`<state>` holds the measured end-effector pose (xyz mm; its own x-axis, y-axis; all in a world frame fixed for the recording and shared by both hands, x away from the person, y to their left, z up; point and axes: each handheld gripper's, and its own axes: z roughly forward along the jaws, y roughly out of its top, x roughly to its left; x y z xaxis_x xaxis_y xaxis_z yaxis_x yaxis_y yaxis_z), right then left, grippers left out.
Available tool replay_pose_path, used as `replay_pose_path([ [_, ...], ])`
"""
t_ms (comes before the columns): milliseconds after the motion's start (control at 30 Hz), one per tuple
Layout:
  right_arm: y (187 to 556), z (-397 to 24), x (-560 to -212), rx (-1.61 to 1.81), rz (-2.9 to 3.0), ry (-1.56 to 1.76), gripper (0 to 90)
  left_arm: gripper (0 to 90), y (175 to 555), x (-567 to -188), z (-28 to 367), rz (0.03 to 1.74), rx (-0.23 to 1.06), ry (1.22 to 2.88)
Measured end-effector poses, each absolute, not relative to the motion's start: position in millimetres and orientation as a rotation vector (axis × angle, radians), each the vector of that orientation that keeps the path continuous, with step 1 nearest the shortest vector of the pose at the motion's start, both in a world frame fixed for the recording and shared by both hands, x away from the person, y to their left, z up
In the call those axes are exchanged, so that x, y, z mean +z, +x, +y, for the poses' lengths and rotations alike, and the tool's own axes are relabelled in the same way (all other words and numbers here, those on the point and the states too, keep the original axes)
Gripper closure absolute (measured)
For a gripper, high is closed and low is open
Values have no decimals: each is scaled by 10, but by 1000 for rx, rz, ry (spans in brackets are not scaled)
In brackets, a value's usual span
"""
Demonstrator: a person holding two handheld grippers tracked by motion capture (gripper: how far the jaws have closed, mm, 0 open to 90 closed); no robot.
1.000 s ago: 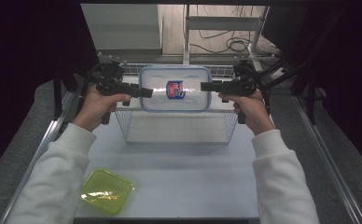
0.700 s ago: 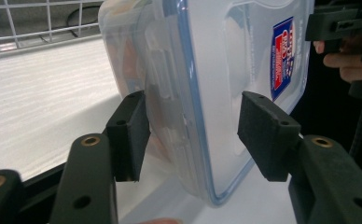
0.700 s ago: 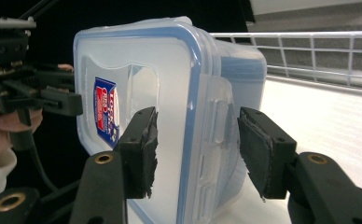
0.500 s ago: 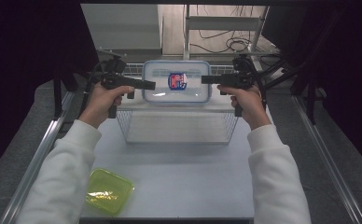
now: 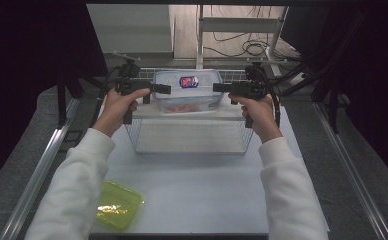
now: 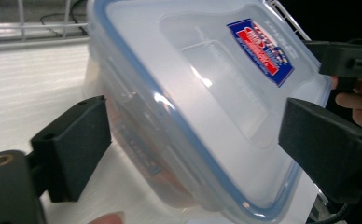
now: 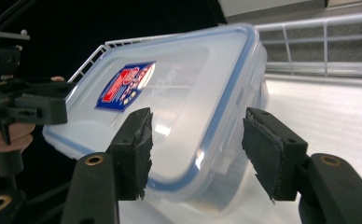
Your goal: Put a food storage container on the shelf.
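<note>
Left gripper [image 5: 166, 89], held at the container's left end: jaws parted wide, one to either side of the clear plastic container [image 5: 187, 91], neither pad seen pressing on it in the left gripper view [image 6: 193, 154]. Right gripper [image 5: 218, 88], at the opposite end: jaws likewise spread, straddling the container's short side with a gap visible between each pad and the plastic in the right gripper view [image 7: 195, 149]. Between the two grippers: the container, lid on, blue seal around the rim, a red-and-blue label [image 6: 259, 50] on top, something reddish inside. Resting on the white shelf [image 5: 147, 112] atop the wire basket [image 5: 188, 135], just below both grippers. Behind the container, the basket's raised wire rail [image 7: 328, 44]. Gripping each tool, a hand: left hand [image 5: 116, 105], right hand [image 5: 258, 111], white sleeves [image 5: 72, 185] running back toward the near edge. Well behind the left gripper, toward the near left corner of the white table [image 5: 202, 195]: a yellow-green lidded box [image 5: 117, 204]. Beyond the grippers, past the table's far edge: cables [image 5: 247, 47] on the floor.
</note>
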<state>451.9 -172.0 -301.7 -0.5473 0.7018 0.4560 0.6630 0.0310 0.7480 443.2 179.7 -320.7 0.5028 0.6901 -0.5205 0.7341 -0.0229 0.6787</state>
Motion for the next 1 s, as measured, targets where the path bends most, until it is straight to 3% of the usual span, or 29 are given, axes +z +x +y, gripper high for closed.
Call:
replay_pose_path([
  [267, 4410, -1856, -3006, 1601, 2208, 1449, 426, 71, 4298, -3099, 1946, 1206, 31, 1717],
  [333, 4372, -1904, -3019, 1609, 2206, 1443, 426, 166, 4231, -3085, 1964, 1192, 62, 1715],
  [367, 4372, -1904, -3019, 1609, 2206, 1443, 426, 166, 4182, -3079, 1975, 1186, 82, 1714],
  [467, 4299, -1973, -3066, 1620, 2226, 1438, 412, 490, 3962, -3109, 2037, 1141, 86, 1717],
  [533, 4262, -1995, -3088, 1616, 2236, 1432, 408, 658, 3869, -3139, 2037, 1118, 74, 1761],
  [667, 4164, -2017, -3118, 1598, 2270, 1400, 398, 845, 3738, -3212, 1999, 1067, 61, 1833],
  [733, 4124, -2023, -3130, 1593, 2278, 1388, 398, 900, 3720, -3264, 1940, 1037, 41, 1872],
  [1000, 4028, -2029, -3235, 1581, 2325, 1355, 390, 900, 3842, -3408, 1784, 1039, 16, 1886],
])
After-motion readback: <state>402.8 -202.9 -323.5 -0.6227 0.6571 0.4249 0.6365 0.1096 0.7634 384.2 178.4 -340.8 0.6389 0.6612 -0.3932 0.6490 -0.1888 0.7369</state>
